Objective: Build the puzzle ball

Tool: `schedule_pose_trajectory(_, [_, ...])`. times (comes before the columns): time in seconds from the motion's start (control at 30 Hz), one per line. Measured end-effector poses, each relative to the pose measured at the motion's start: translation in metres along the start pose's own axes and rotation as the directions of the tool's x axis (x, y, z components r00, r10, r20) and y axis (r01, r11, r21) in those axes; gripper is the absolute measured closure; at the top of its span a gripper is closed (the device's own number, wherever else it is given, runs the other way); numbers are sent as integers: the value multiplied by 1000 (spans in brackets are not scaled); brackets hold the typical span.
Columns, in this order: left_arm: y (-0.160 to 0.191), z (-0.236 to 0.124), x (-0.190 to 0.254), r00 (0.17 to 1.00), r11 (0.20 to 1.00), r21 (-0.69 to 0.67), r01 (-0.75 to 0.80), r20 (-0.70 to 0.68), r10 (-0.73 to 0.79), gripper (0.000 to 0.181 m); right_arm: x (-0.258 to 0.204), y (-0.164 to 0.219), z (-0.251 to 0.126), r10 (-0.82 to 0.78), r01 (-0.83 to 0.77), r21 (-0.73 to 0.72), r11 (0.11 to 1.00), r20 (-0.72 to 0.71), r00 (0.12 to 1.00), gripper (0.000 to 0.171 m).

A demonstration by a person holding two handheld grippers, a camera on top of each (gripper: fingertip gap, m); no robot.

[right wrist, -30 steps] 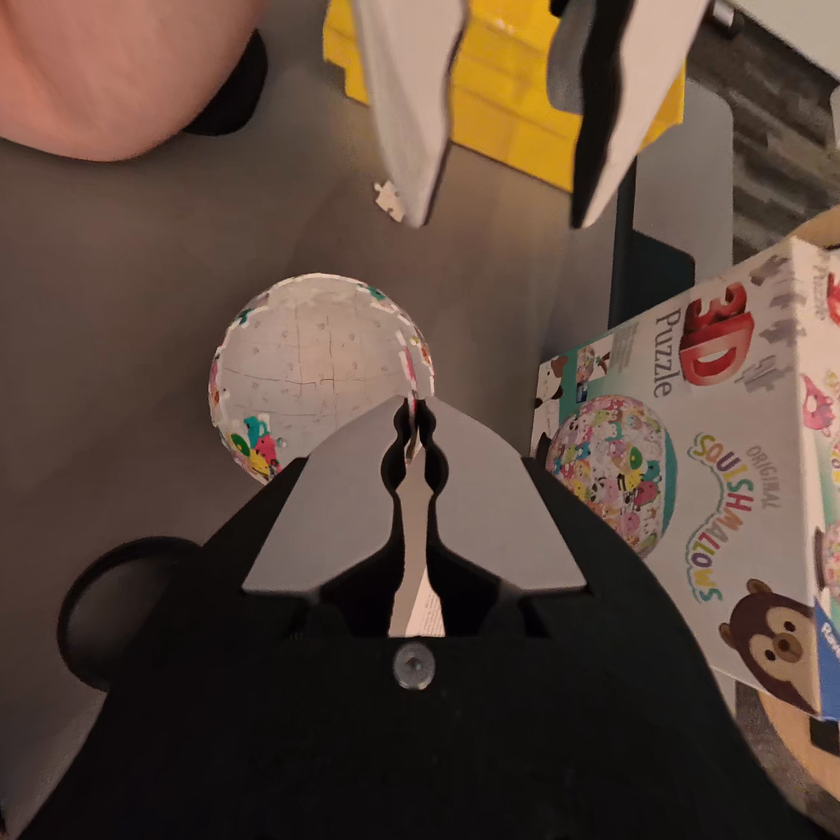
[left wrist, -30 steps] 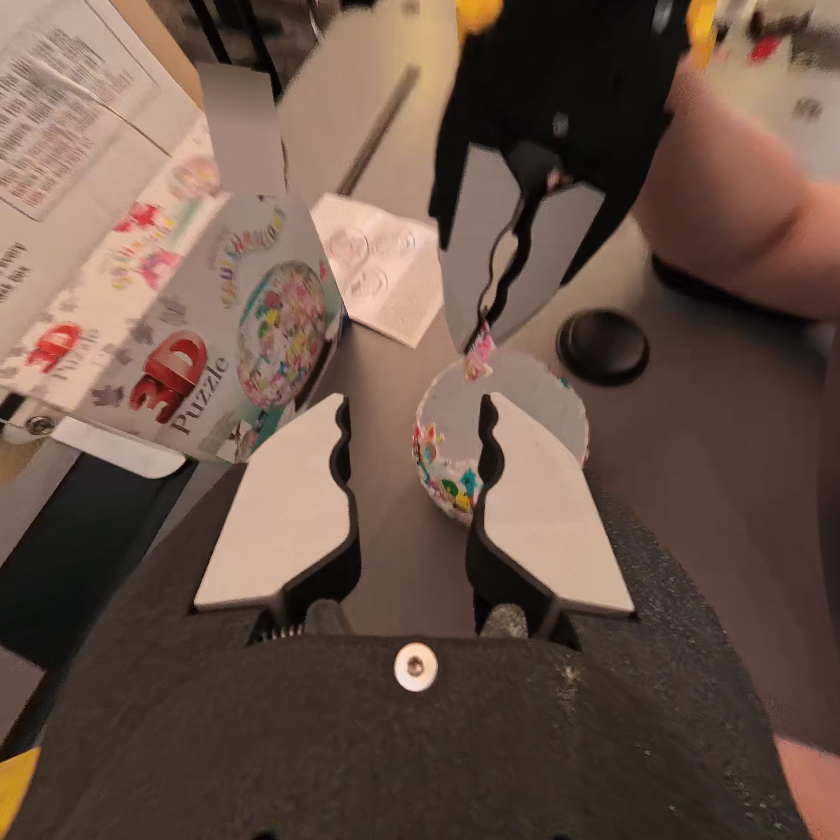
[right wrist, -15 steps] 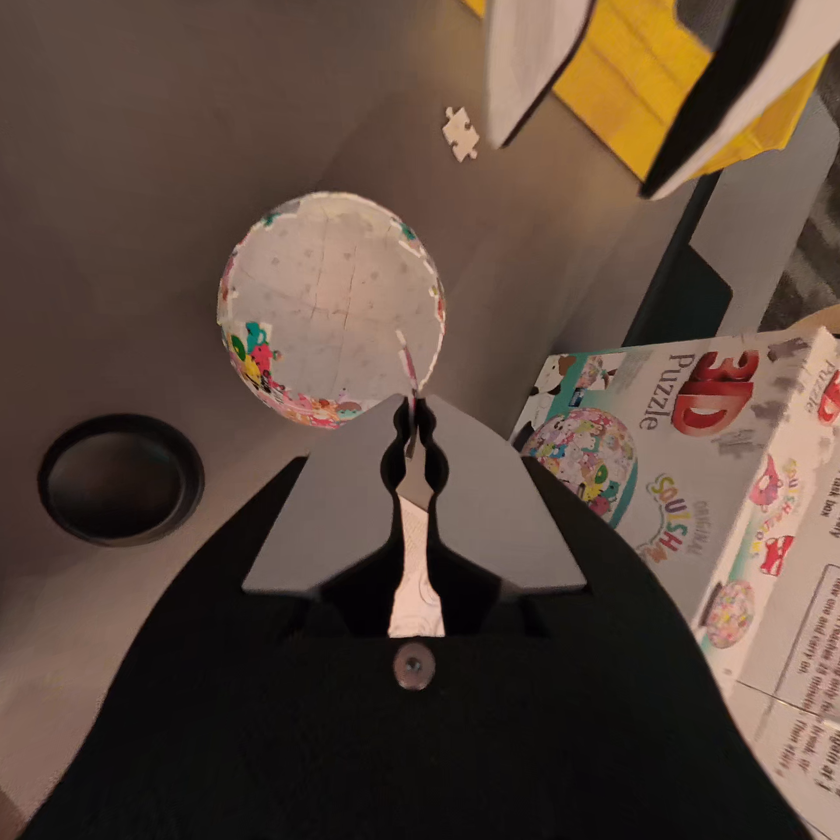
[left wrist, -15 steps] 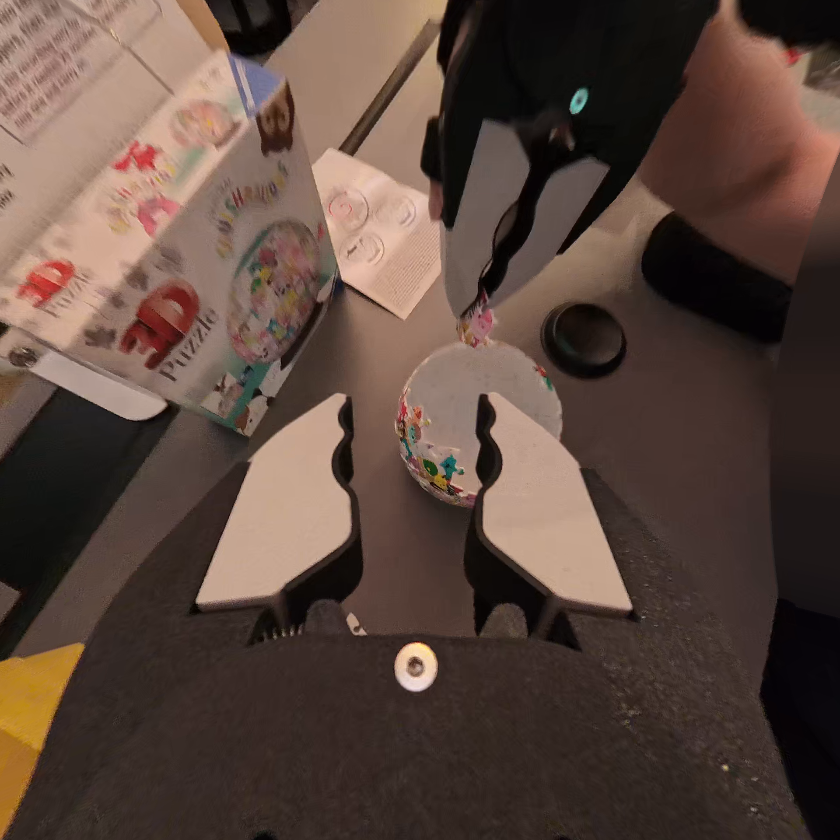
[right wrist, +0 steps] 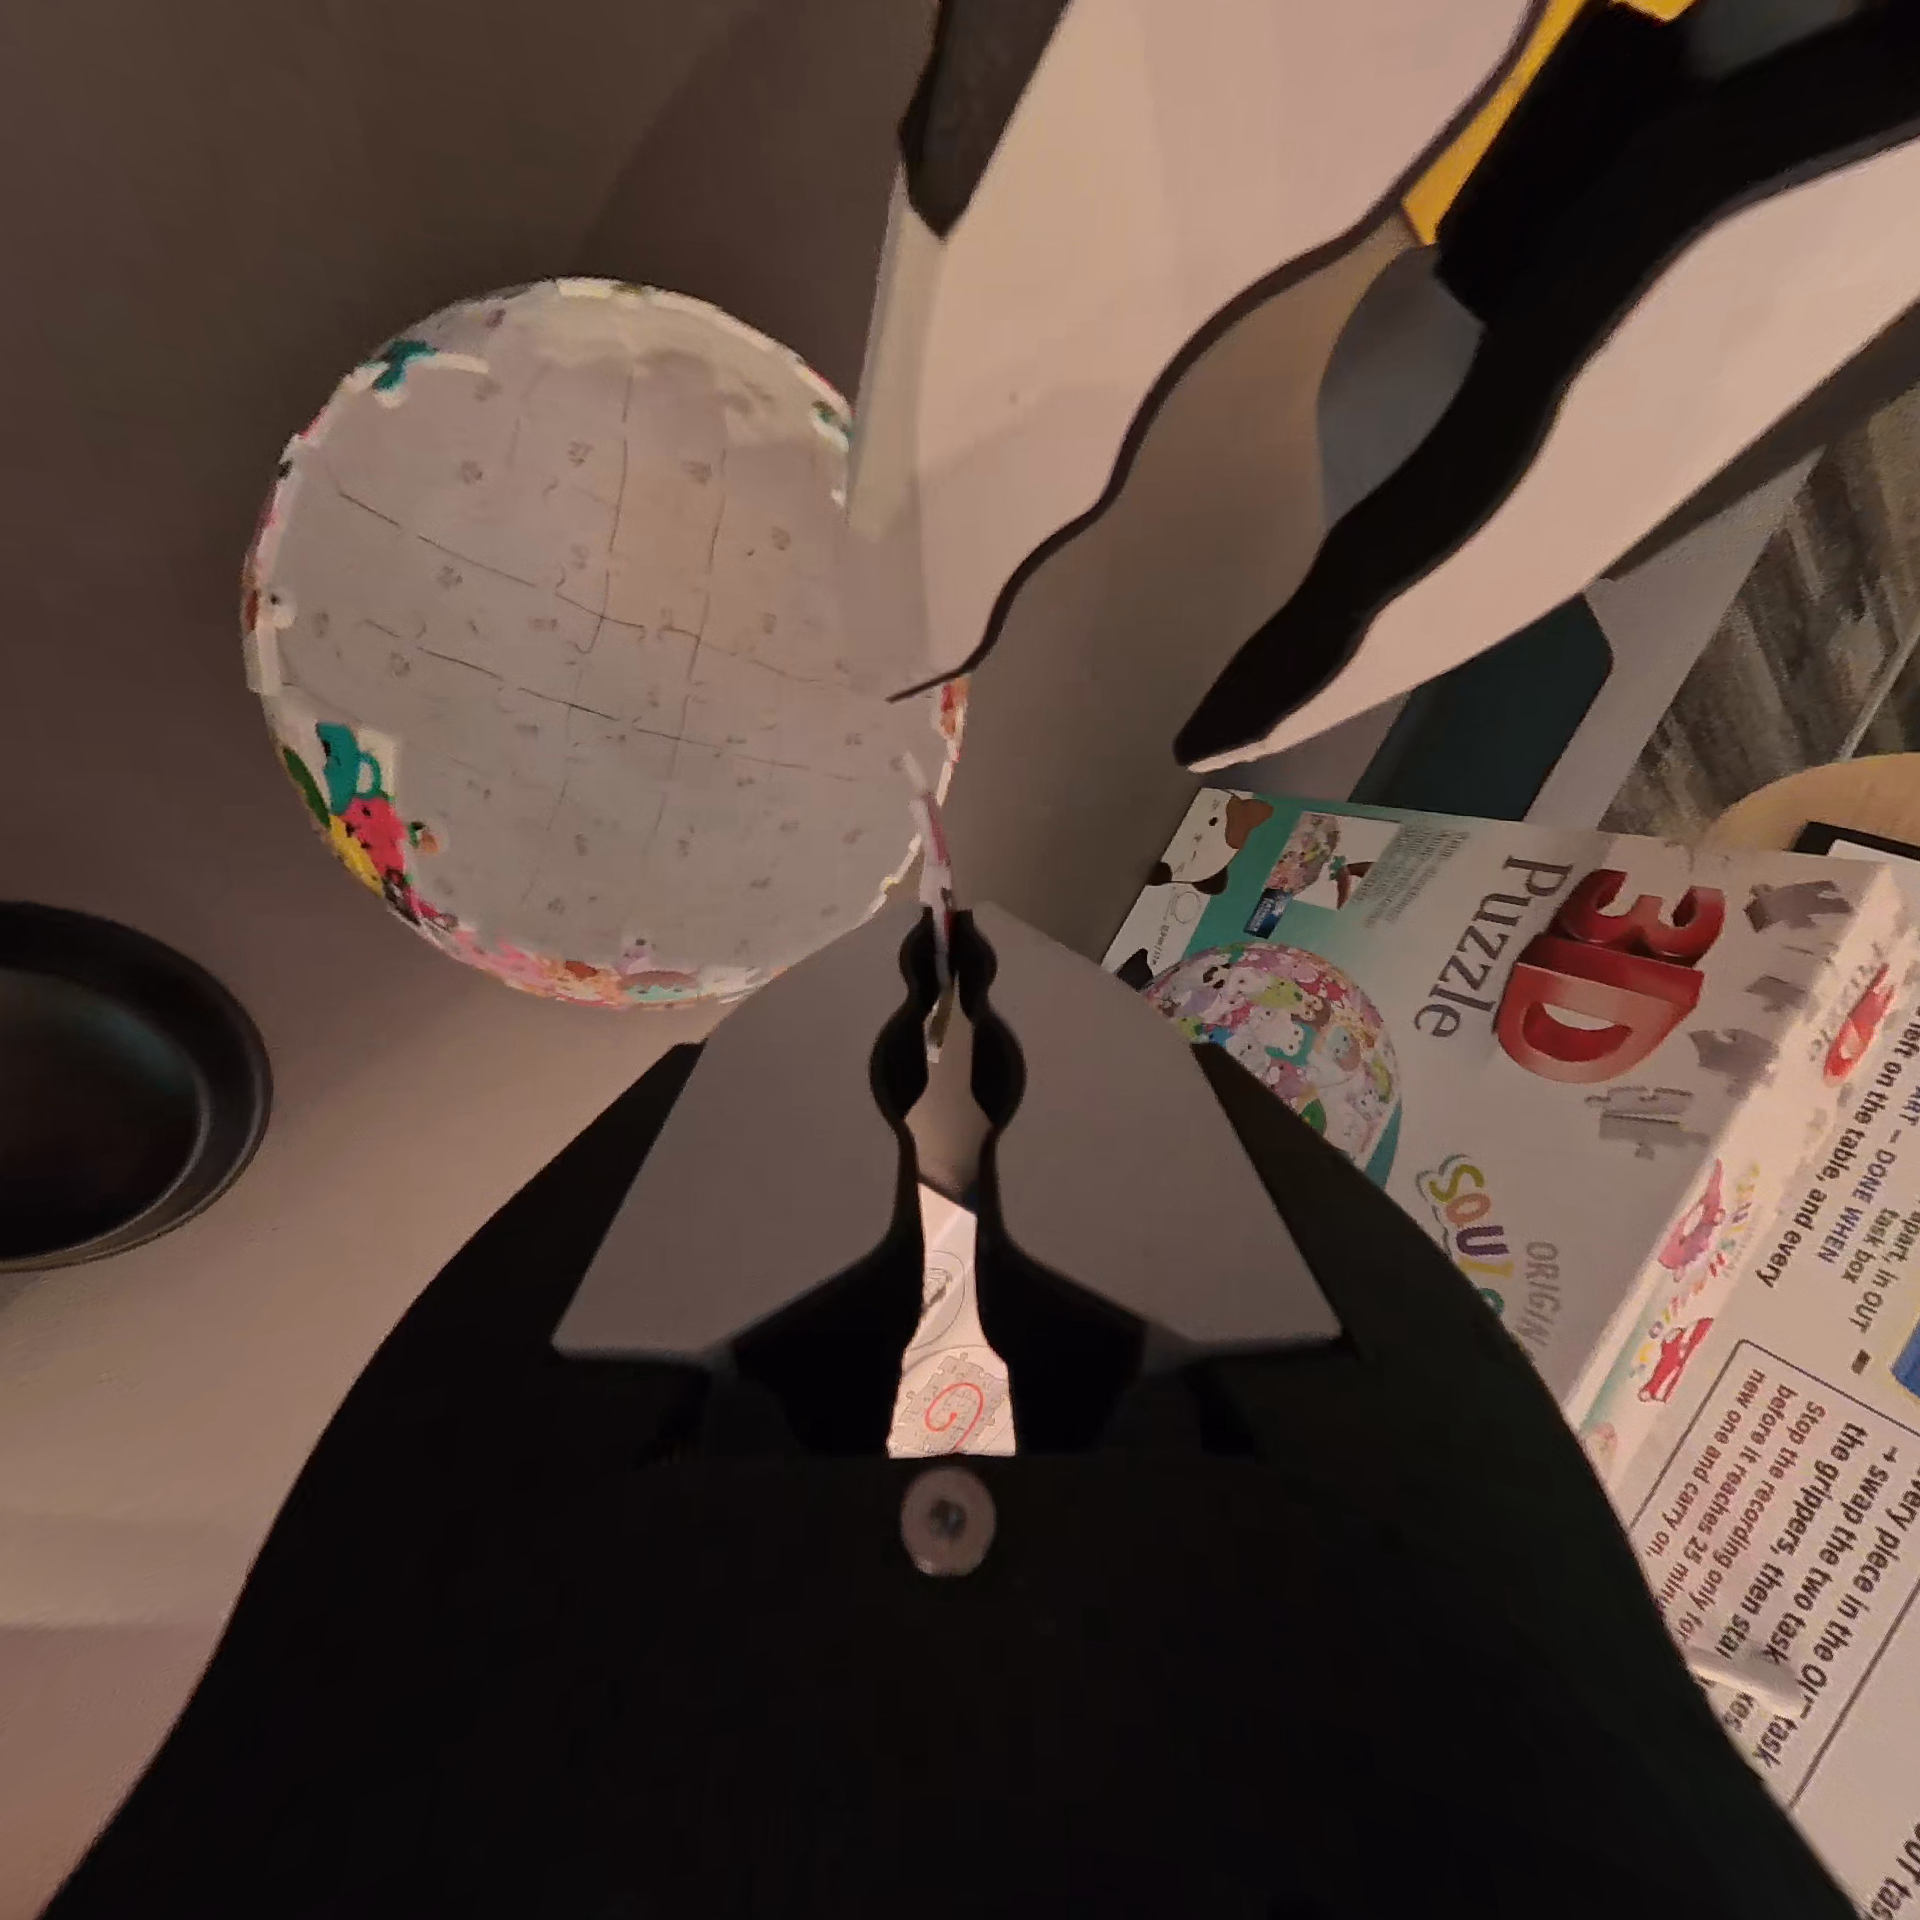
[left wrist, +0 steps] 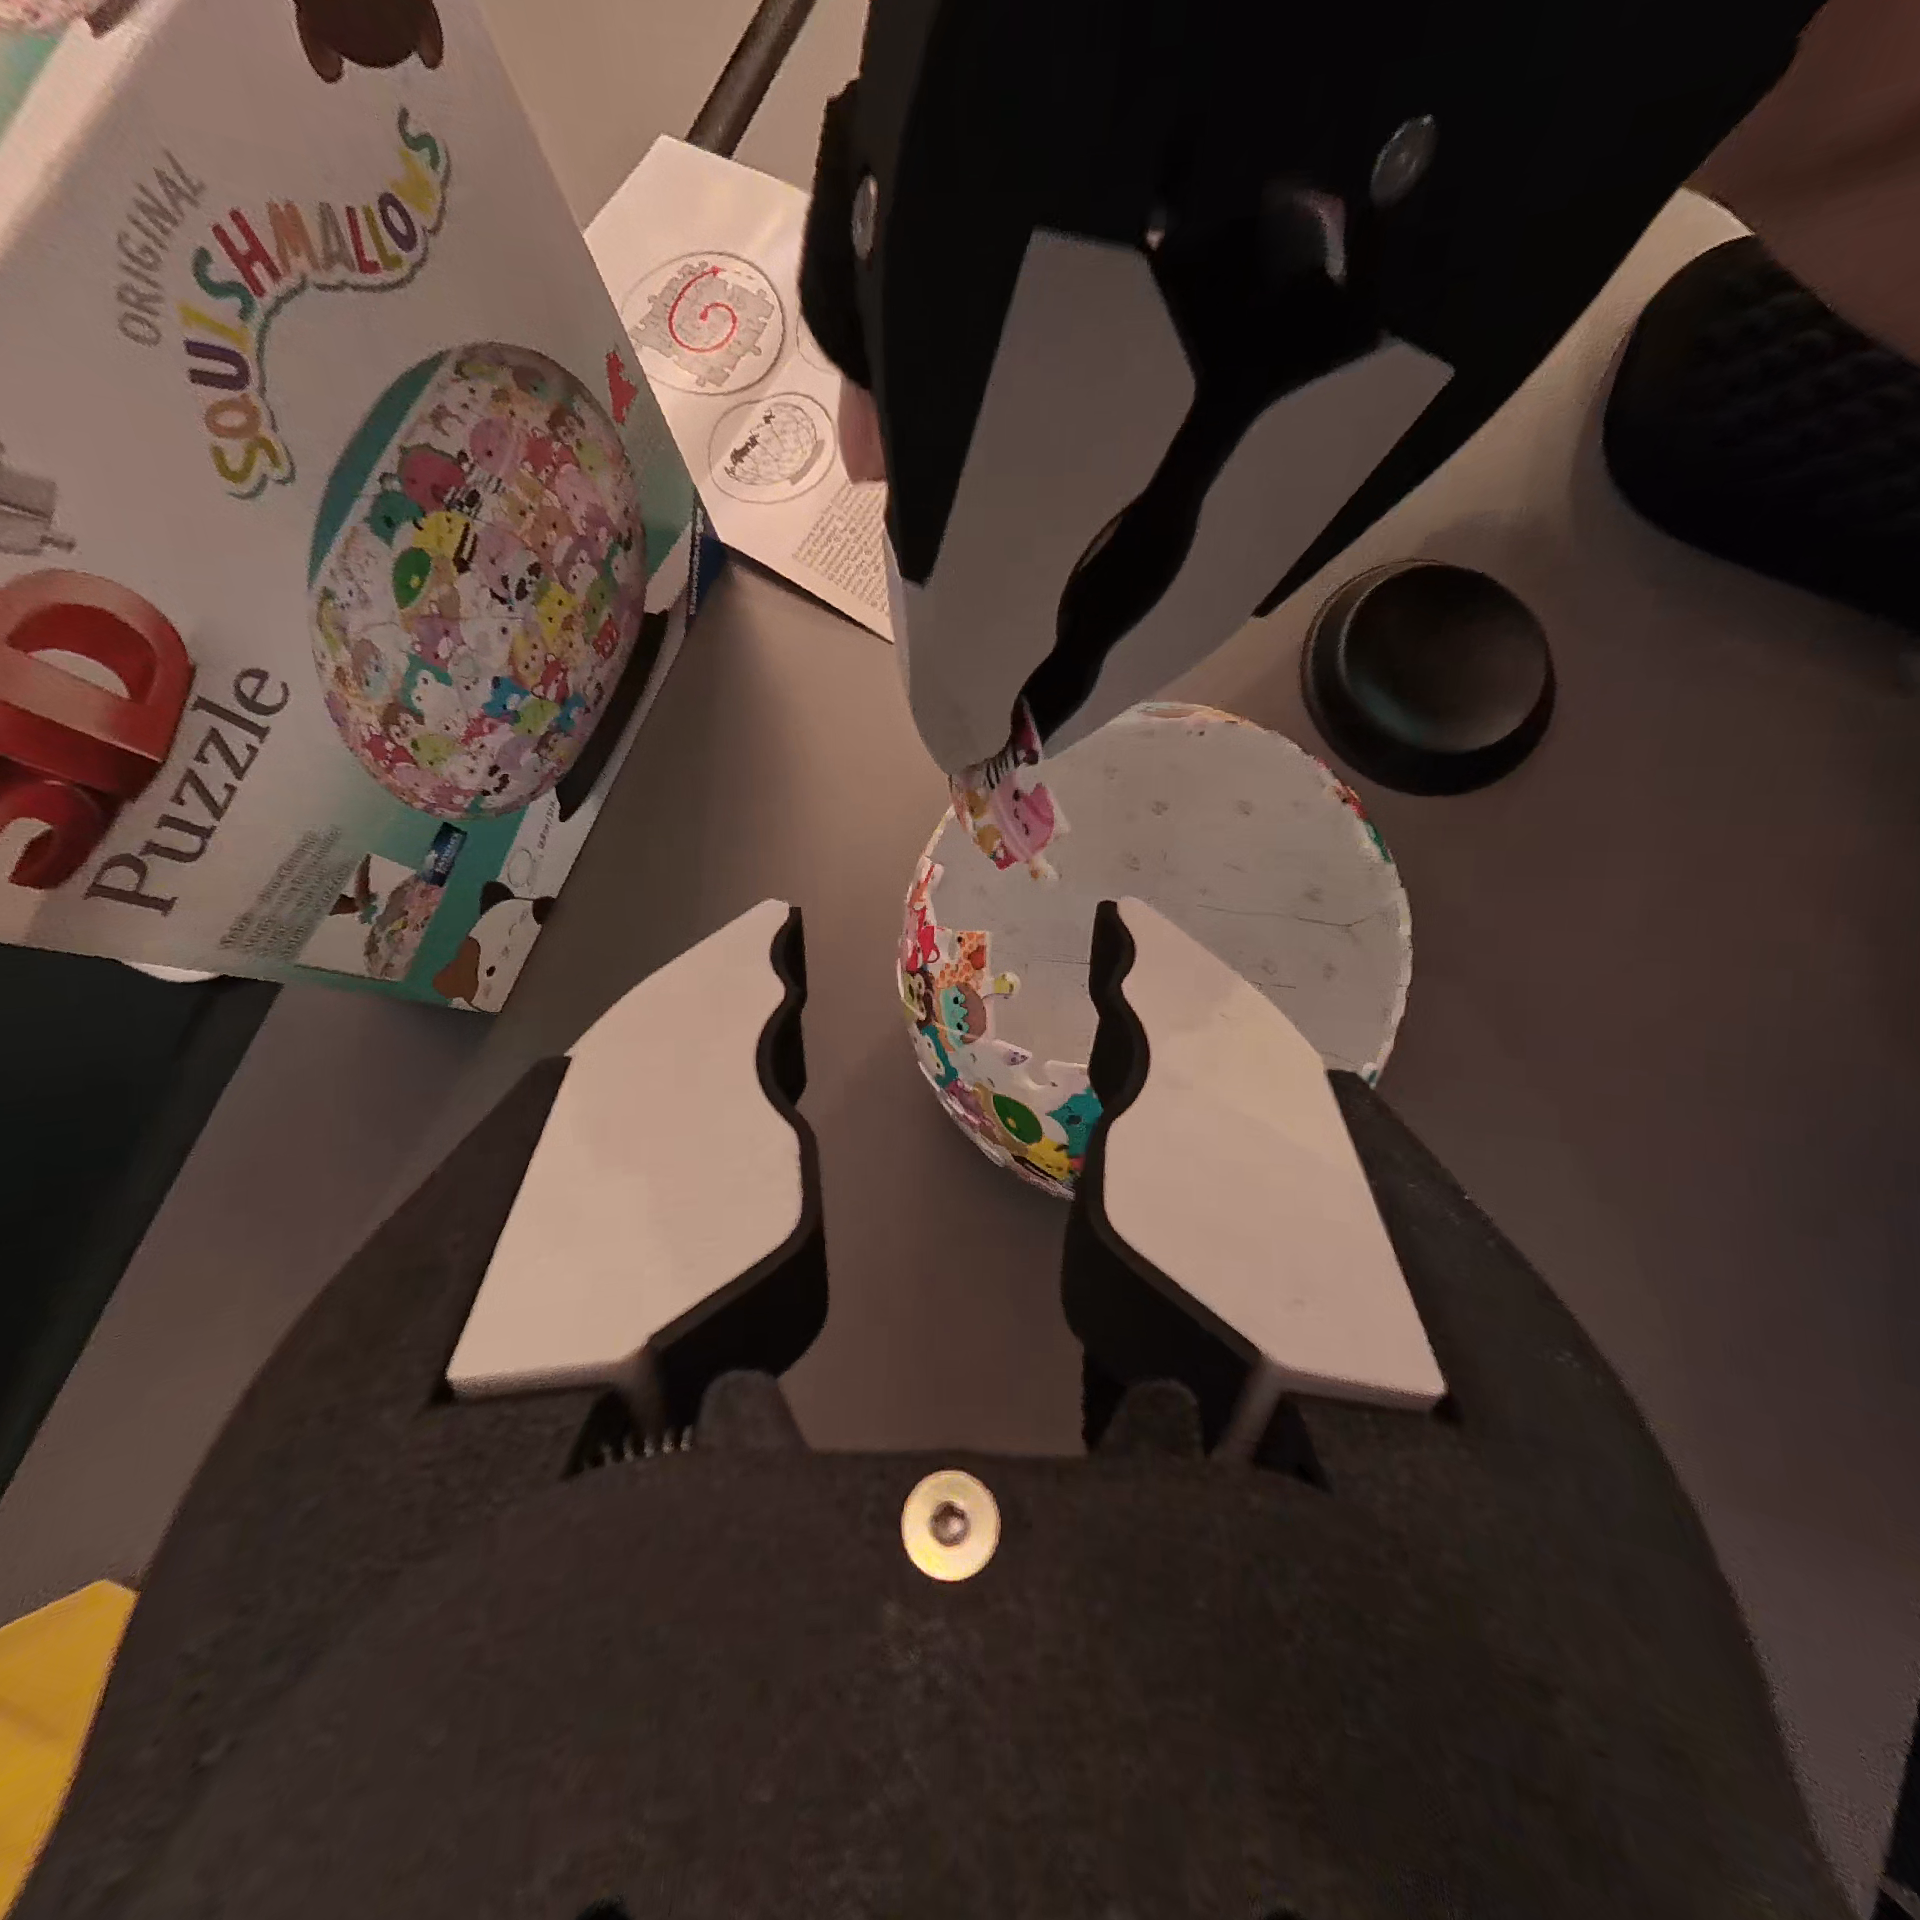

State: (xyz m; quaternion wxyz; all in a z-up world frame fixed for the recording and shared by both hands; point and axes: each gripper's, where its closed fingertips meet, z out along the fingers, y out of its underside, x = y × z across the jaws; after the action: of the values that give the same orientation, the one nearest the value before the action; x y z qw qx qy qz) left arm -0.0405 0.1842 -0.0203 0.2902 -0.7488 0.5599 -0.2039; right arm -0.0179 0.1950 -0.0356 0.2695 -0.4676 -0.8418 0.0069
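The half-built puzzle ball (left wrist: 1195, 894) lies on the grey table as an open bowl, white inside and colourful outside; it also shows in the right wrist view (right wrist: 582, 644). My right gripper (right wrist: 943, 920) is shut on a small colourful puzzle piece (left wrist: 1008, 816) and holds it at the bowl's rim; in its own view the piece (right wrist: 940, 883) is seen edge-on. My left gripper (left wrist: 945, 914) is open and empty, just in front of the bowl, with its right finger (left wrist: 1216, 1122) over the bowl's near side. It also shows in the right wrist view (right wrist: 1039, 707), above the bowl's edge.
The puzzle box (left wrist: 312, 499) stands to the left of the ball; it also shows in the right wrist view (right wrist: 1507, 1091). A folded instruction sheet (left wrist: 727, 395) lies behind it. A black round stand (left wrist: 1429, 675) sits to the right of the ball. A yellow thing (left wrist: 52, 1704) is at the near left. The grippers are tip to tip, or close to it.
Both grippers have come closer to the ball. The right gripper has brought the piece down to the bowl's rim. The left gripper has stayed open.
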Motion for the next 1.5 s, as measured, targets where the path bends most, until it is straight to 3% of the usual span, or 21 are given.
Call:
schedule_pose_trajectory(0.37, [23, 12, 1, 999, 997, -69, -28, 22, 29, 131, 2, 1, 5, 11, -13, -29, 999, -87, 996, 167])
schedule_pose_trajectory(0.77, [20, 12, -2, 1000, 999, -45, 9, -30, -10, 134, -9, -1, 13, 154, -155, -57, 986, -8, 988, 167])
schedule_pose_trajectory(1.5, [23, 20, -5, 984, 994, -50, 100, -141, -106, 139, -4, 9, 26, 288, -286, -101, 953, -3, 958, 167])
